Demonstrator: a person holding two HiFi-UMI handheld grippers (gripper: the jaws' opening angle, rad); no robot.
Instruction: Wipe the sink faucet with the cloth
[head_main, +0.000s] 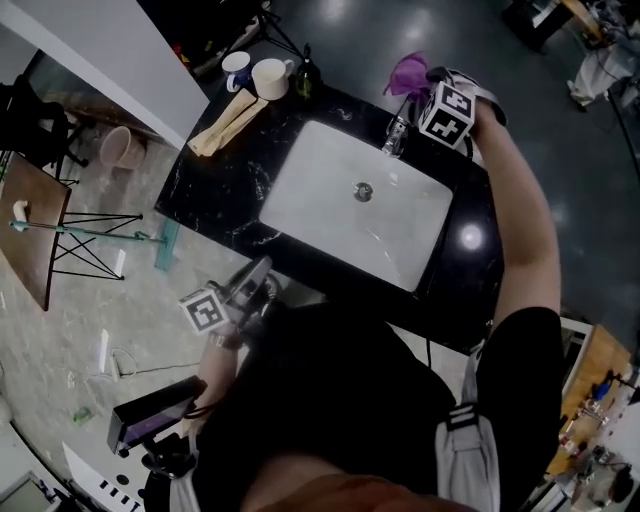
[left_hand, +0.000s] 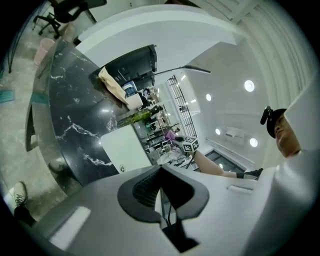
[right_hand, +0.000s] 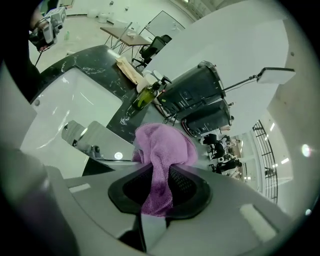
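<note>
Head view: the right gripper (head_main: 425, 88) holds a purple cloth (head_main: 408, 72) close by the chrome faucet (head_main: 395, 135) of the white rectangular sink (head_main: 300, 190), set in a black marbled bench (head_main: 215, 190).
Left gripper view: the left gripper (left_hand: 160, 169) has its jaws closed on nothing.
Right gripper view: the jaws are clamped on the fluffy cloth.

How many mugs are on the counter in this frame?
2. A blue-and-white mug and a cream mug stand side by side at the counter's end, left of the sink in the head view, beside a bottle. The person may hide others.
</note>
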